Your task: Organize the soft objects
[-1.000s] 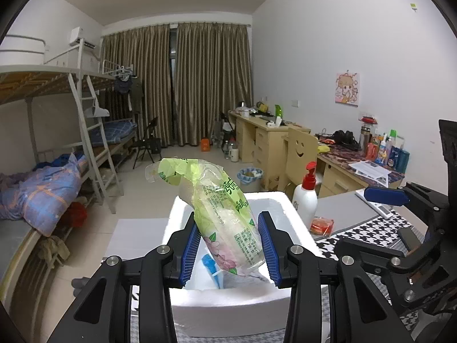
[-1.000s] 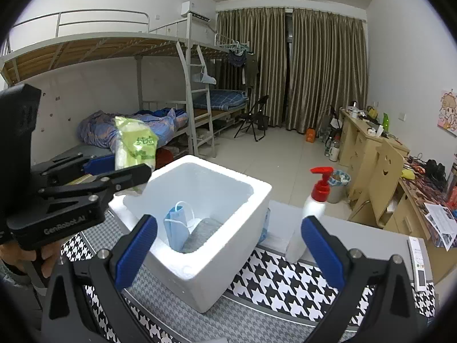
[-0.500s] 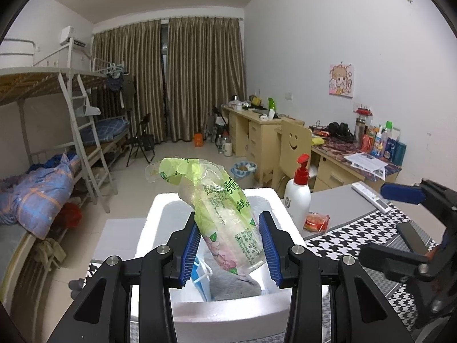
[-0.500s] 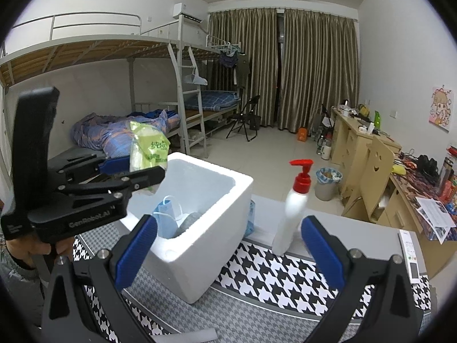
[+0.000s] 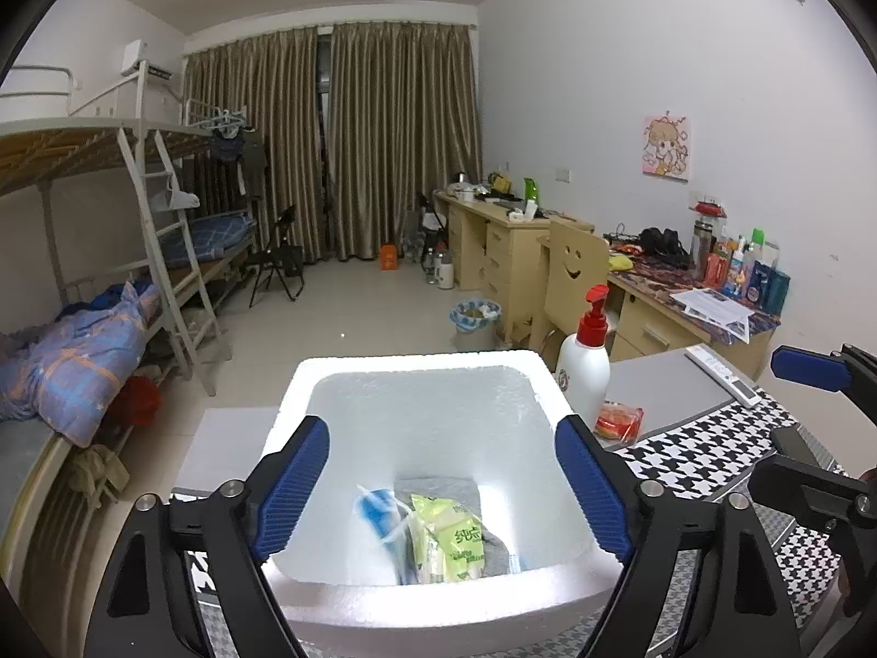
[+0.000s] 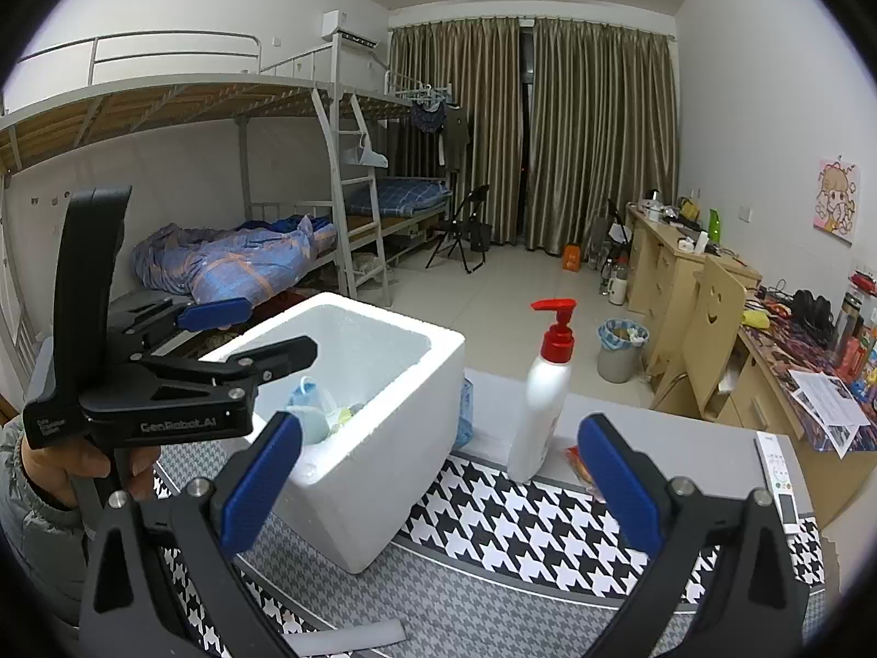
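L gripper [image 5: 441,488] sits over the white foam box [image 5: 383,378], jaws opening, nothing between the blue pads; they stand spread wide to either side of the box mouth. The green tissue pack [image 5: 446,545] lies inside the box, down at the bottom near the front wall, tilted, not touched by either pad. Just beside it on its left is a blue face mask [image 5: 378,515], and under both a grey cloth [image 5: 496,551] shows. From the R wrist view the same box [image 6: 383,438] stands on the houndstooth mat [image 6: 520,526] covering the bench; only bits of the contents peek over the rim there, too small to sort out.

R gripper [image 6: 438,477] hangs in front of the box's near corner, jaws released and wide apart, empty. The box corner and the pump bottle [image 6: 540,400] both fall in the gap between its pads, further back. Pump bottle has a red top, stands upright just beside the box on the right. A small red packet [image 5: 619,419] lies on the bench near the bottle's base. A remote [image 6: 778,480] lies well apart at the bench's far right edge.

A person's hand [image 6: 60,466] grips the L gripper's handle at the left of the R wrist view, grey sleeve below it.
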`<state>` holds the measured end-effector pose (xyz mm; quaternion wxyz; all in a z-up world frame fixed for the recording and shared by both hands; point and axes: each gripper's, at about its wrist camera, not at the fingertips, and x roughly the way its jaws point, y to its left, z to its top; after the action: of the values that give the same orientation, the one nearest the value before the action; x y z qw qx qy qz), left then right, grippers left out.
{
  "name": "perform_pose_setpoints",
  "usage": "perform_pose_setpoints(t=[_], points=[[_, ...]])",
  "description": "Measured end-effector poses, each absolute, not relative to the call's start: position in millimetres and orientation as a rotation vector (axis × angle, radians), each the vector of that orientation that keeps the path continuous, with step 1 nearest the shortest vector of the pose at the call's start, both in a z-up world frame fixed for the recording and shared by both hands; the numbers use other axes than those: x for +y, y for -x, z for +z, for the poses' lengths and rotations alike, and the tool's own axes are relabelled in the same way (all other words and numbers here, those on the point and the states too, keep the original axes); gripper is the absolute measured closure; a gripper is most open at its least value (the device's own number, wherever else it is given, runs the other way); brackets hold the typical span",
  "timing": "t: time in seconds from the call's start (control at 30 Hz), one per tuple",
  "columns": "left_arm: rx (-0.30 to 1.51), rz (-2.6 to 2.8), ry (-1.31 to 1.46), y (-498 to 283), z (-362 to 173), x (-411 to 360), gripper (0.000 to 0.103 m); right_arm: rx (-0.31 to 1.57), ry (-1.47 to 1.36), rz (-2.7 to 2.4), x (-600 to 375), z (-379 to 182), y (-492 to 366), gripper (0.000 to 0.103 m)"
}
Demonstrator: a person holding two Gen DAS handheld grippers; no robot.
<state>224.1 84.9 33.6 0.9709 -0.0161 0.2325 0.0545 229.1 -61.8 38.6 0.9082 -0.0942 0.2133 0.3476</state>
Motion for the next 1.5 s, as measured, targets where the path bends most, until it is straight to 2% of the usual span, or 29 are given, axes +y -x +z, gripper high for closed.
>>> perform_pose_setpoints(t=[0.07,0.13,1.5], points=[[0.457,0.123,0.038,-221,34,86,0.007,0.44,0.194,0.717,-63,39,-229,0.001],[0.442,0.143,0.039,-215,36,86,0.003,0.442,0.192,0.718,-64,38,-228,0.001],[0.356,0.059,0.033,-134,50,46,0.001,0.407,0.176,0.726,-88,40,-182,0.001]])
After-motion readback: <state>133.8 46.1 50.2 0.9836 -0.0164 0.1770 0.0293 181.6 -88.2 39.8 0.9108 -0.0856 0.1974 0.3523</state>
